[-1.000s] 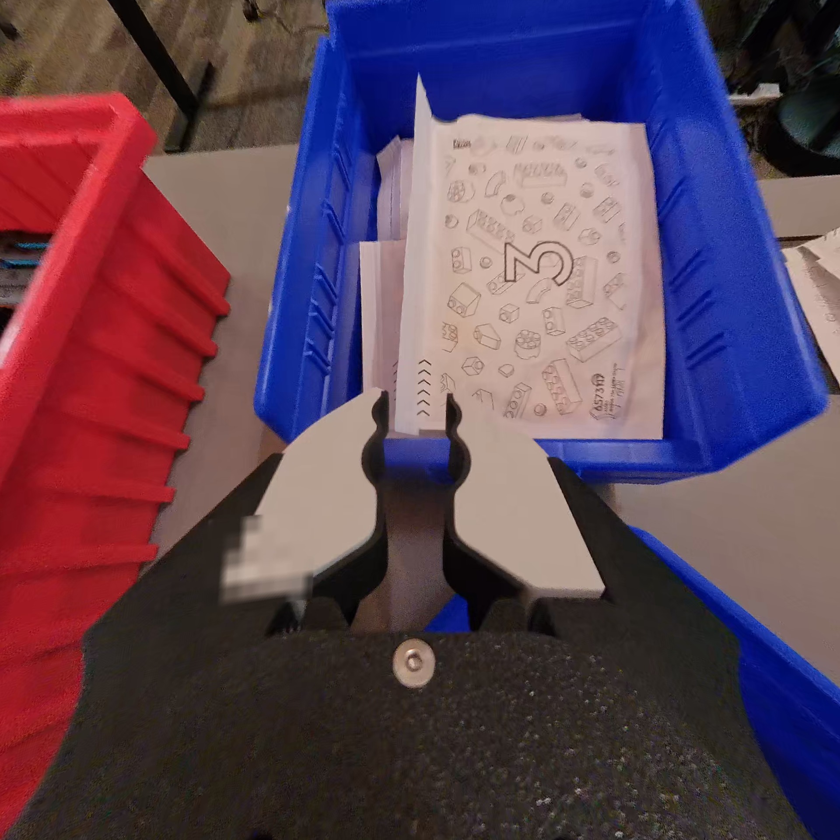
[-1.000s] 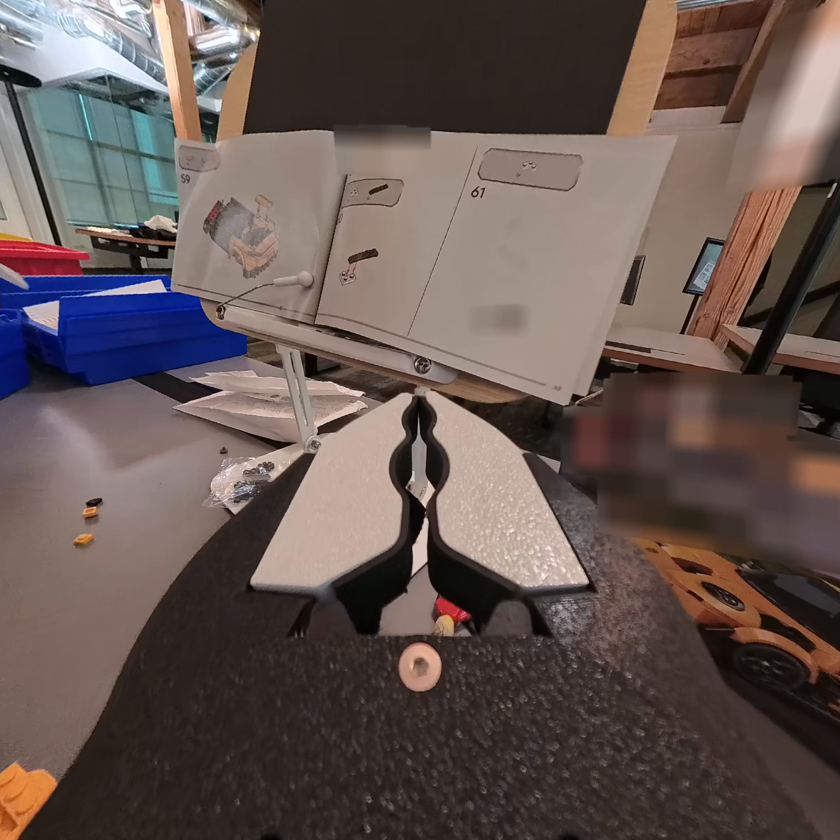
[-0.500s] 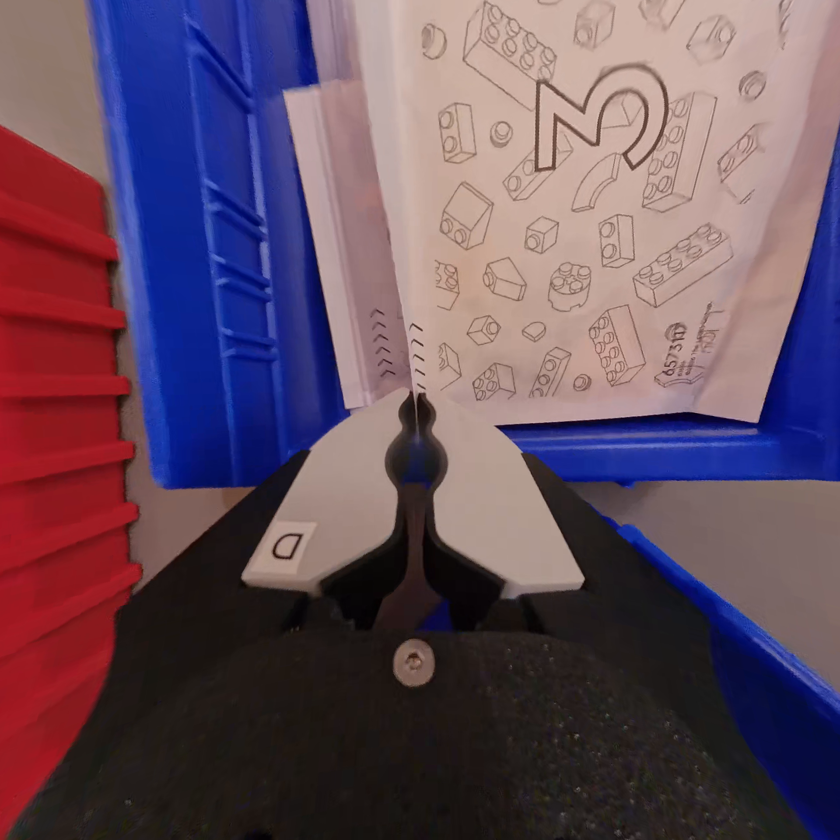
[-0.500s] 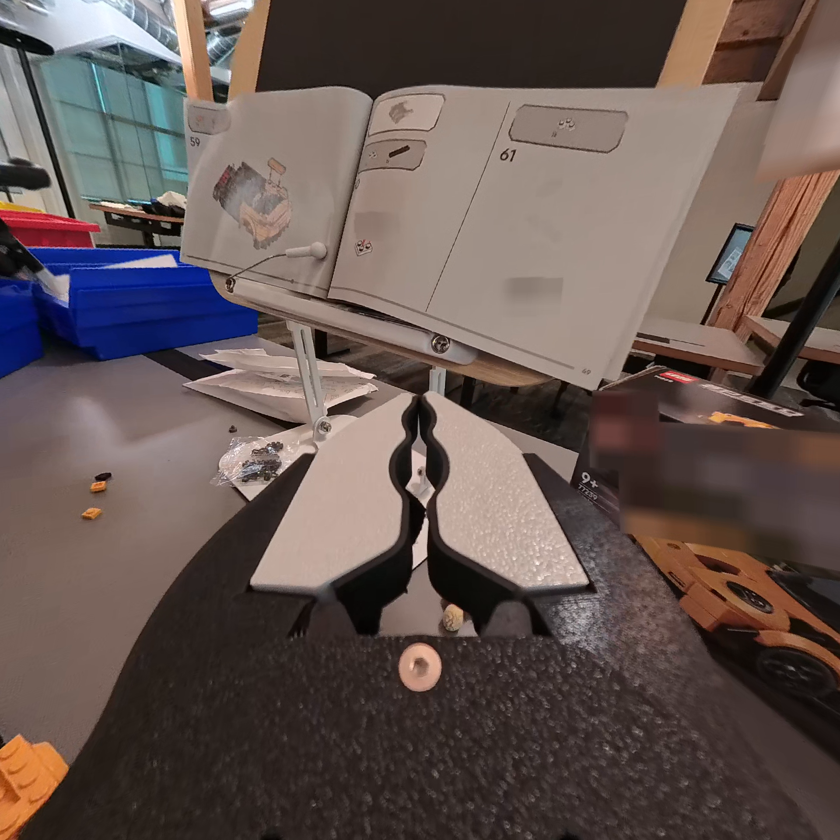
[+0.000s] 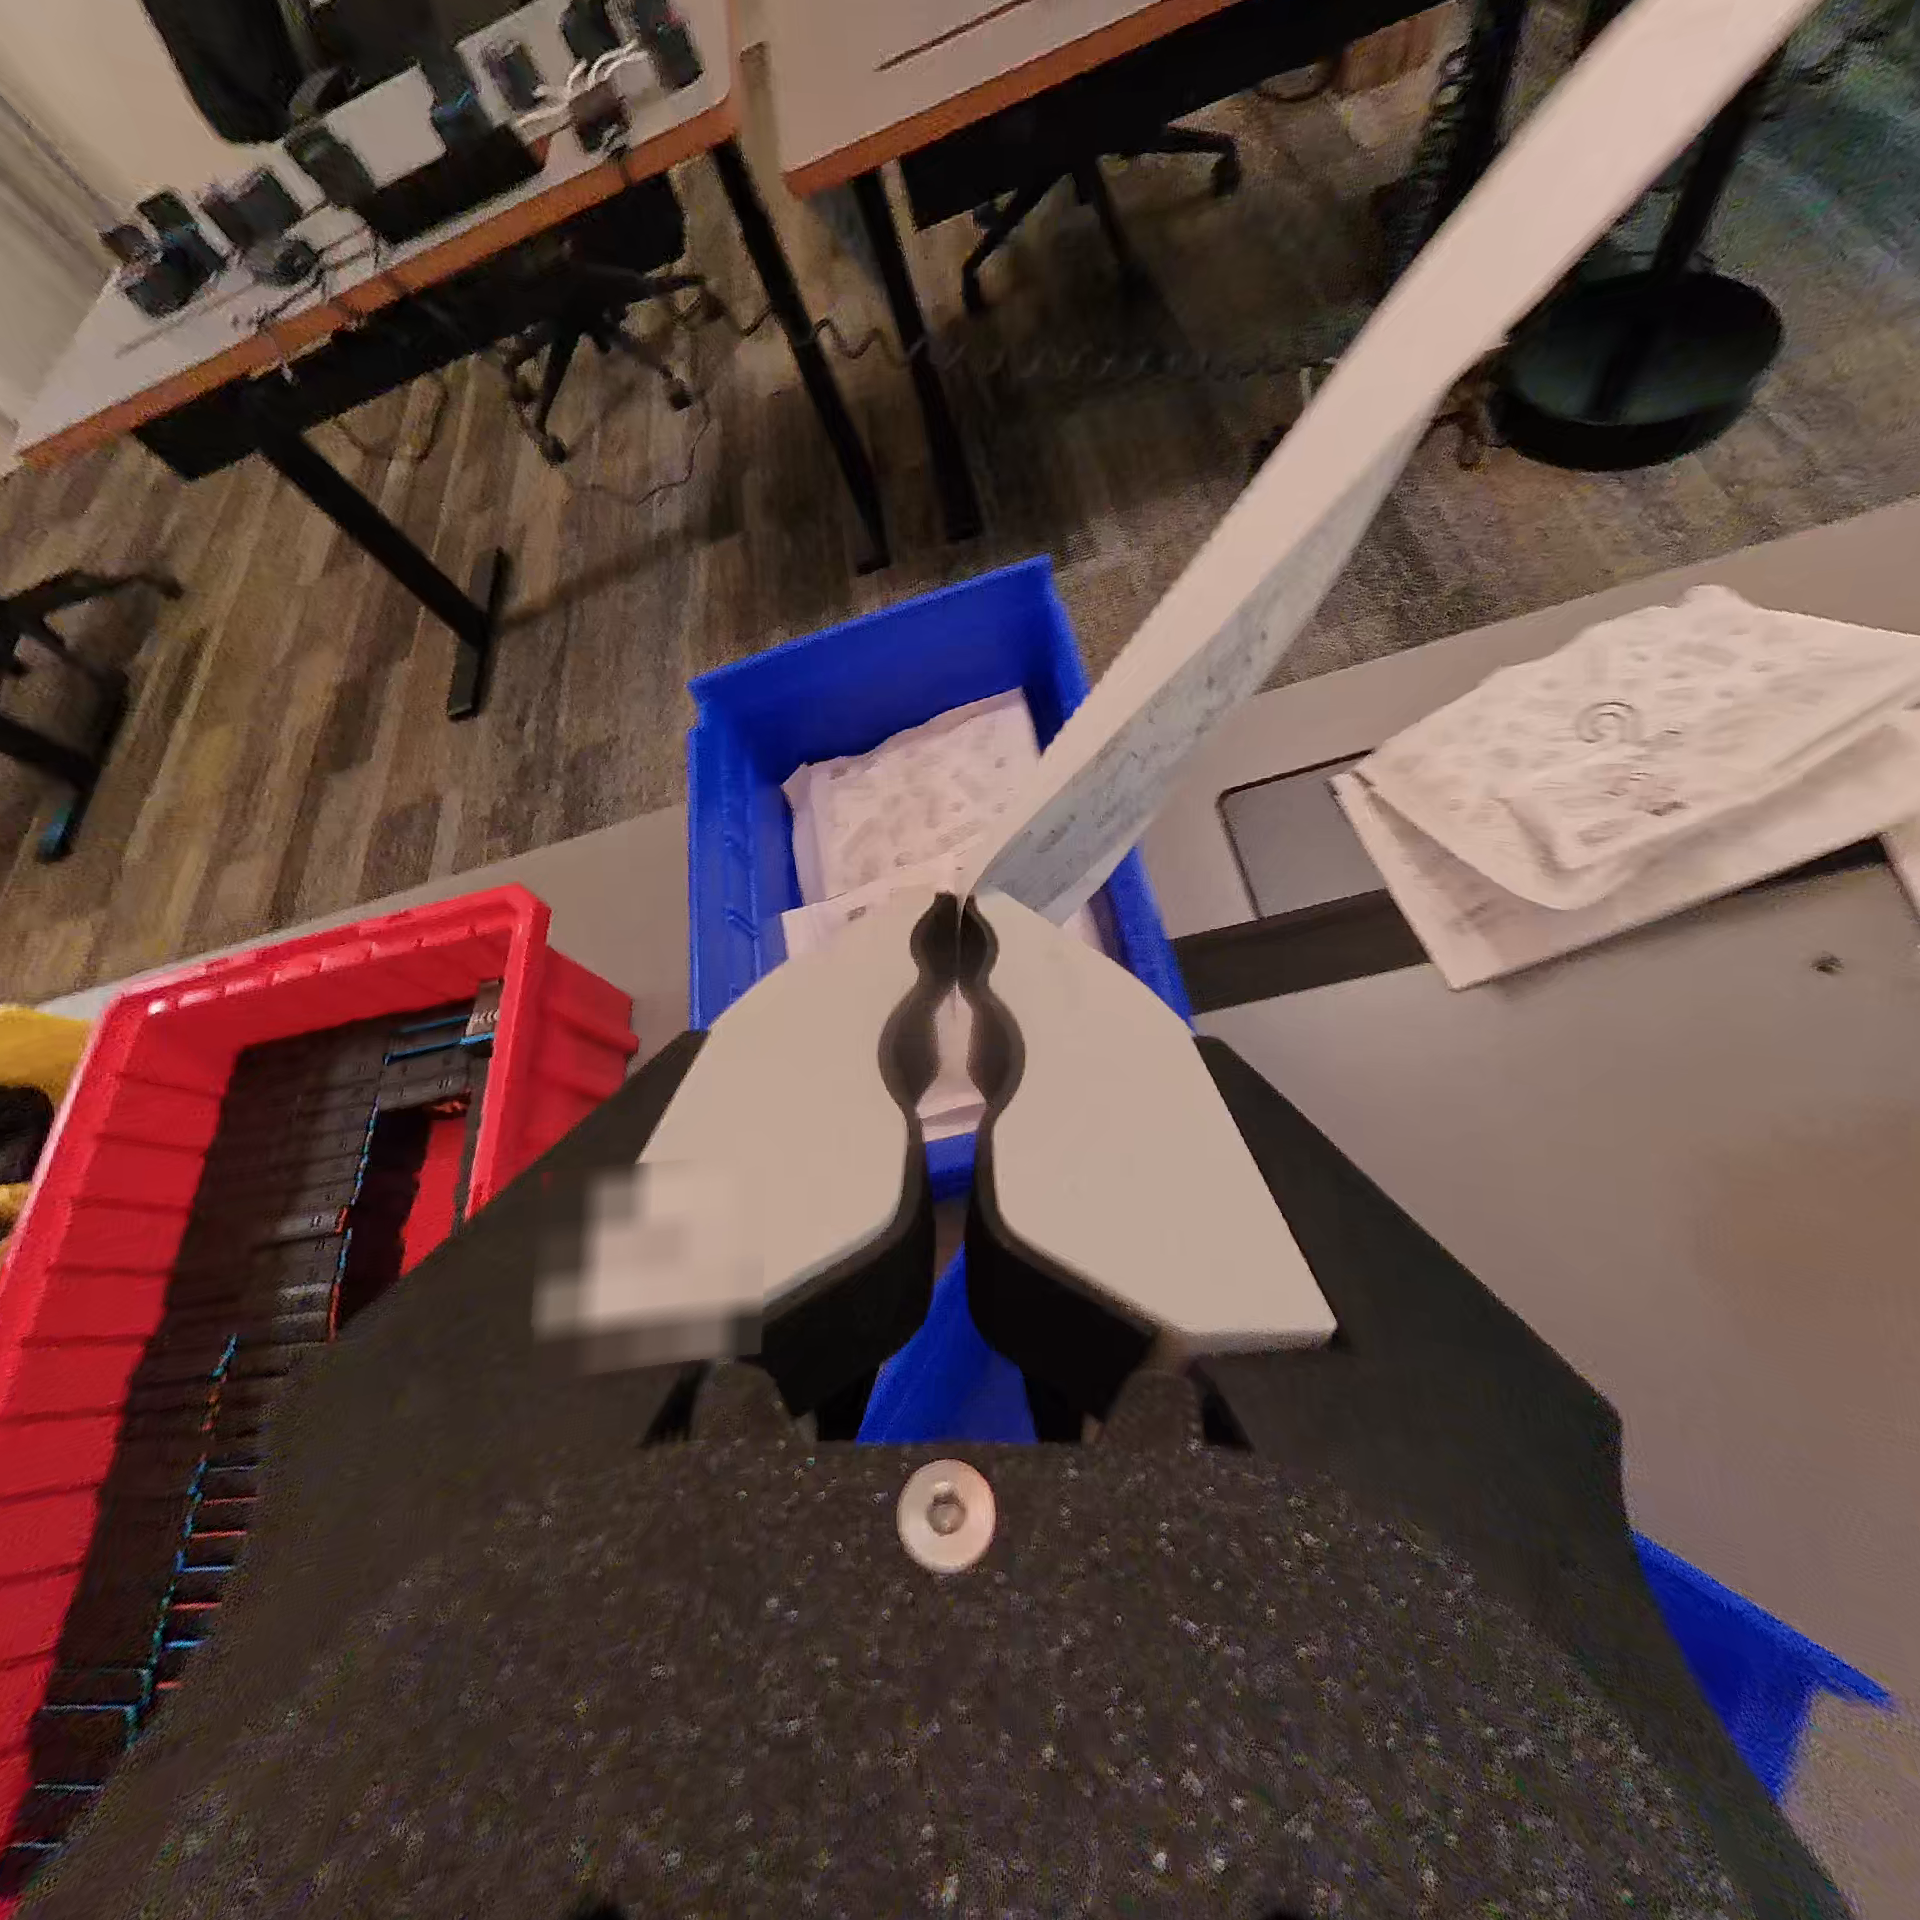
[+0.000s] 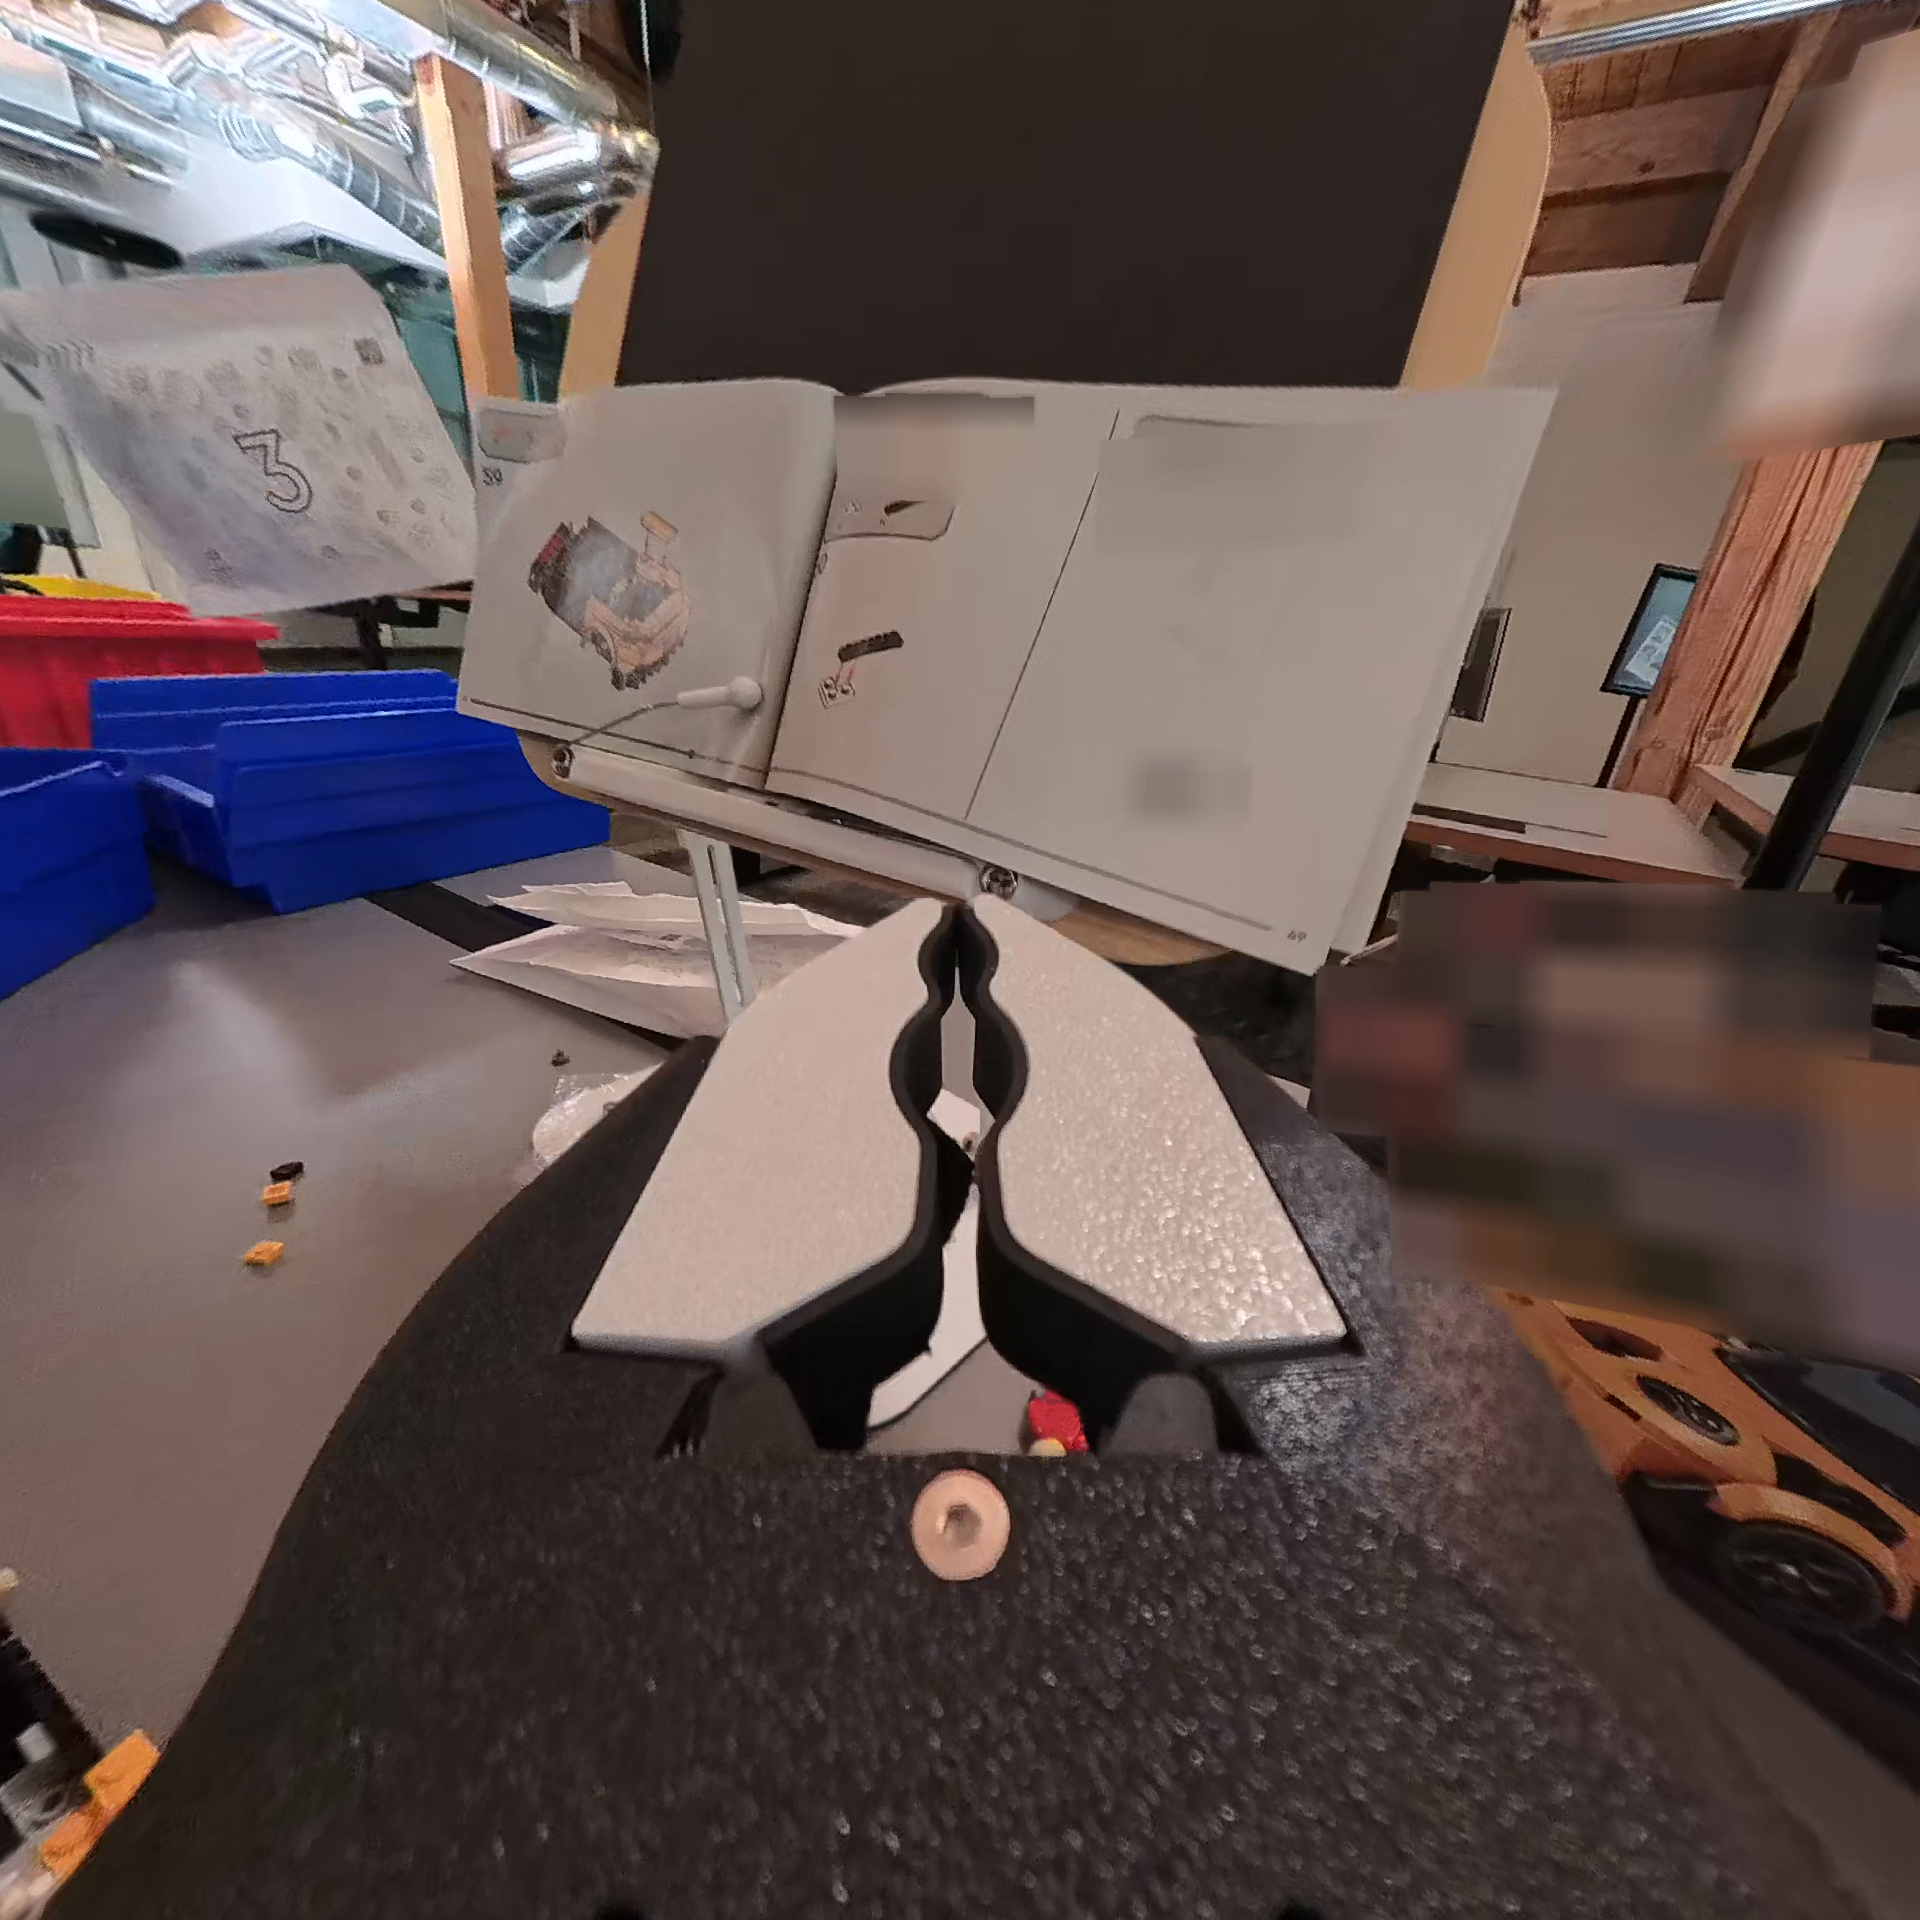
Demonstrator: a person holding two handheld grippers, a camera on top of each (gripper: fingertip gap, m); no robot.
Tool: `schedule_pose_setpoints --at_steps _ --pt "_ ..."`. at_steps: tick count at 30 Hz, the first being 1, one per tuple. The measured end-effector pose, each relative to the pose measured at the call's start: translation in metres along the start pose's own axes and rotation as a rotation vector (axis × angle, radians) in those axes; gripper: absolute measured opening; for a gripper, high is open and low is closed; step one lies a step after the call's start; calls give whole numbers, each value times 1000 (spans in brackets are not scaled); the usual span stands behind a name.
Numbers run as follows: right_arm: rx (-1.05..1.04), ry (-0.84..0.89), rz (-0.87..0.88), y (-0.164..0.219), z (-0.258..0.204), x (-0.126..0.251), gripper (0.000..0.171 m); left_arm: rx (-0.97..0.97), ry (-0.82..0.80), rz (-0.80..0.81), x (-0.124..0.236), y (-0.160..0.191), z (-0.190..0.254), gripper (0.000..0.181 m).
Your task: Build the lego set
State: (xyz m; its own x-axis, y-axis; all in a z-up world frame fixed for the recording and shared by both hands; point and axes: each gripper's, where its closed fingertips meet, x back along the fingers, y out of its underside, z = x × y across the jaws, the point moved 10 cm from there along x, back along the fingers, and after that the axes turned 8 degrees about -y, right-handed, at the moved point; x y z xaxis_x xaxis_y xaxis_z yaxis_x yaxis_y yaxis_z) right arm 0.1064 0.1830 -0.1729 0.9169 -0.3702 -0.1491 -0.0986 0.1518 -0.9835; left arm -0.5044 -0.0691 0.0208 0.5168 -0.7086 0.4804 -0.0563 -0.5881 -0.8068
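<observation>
Bag-fetching is the step in hand: left gripper is clenched on the edge of the paper parts bag, held aloft above the blue bin. Right gripper sits closed and empty before the instruction booklet. Next, I judge, the bag must reach the table for opening.

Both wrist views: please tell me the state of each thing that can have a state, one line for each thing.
left gripper: shut on the paper bag, pinching its edge.
paper bag: lifted out, hanging above the blue bin.
blue bin: open, more paper bags inside.
red bin: open, filled with dark parts.
right gripper: shut, holding nothing.
instruction booklet: open on its stand.
</observation>
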Motion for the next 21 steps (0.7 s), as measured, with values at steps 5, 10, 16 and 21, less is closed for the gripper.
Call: schedule_pose_setpoints --at_steps 5,10,16,21 --pt "9 -58 31 -14 -9 1 0 -140 107 -6 55 -21 52 1" --pt "52 -215 36 -33 -35 -2 0 -292 257 -65 90 -12 131 0" --pt "99 -525 -43 -59 -105 -8 24 -470 394 -114 118 11 227 0" --pt "120 -761 -173 -77 -179 -2 66 -563 490 -144 130 22 285 0"
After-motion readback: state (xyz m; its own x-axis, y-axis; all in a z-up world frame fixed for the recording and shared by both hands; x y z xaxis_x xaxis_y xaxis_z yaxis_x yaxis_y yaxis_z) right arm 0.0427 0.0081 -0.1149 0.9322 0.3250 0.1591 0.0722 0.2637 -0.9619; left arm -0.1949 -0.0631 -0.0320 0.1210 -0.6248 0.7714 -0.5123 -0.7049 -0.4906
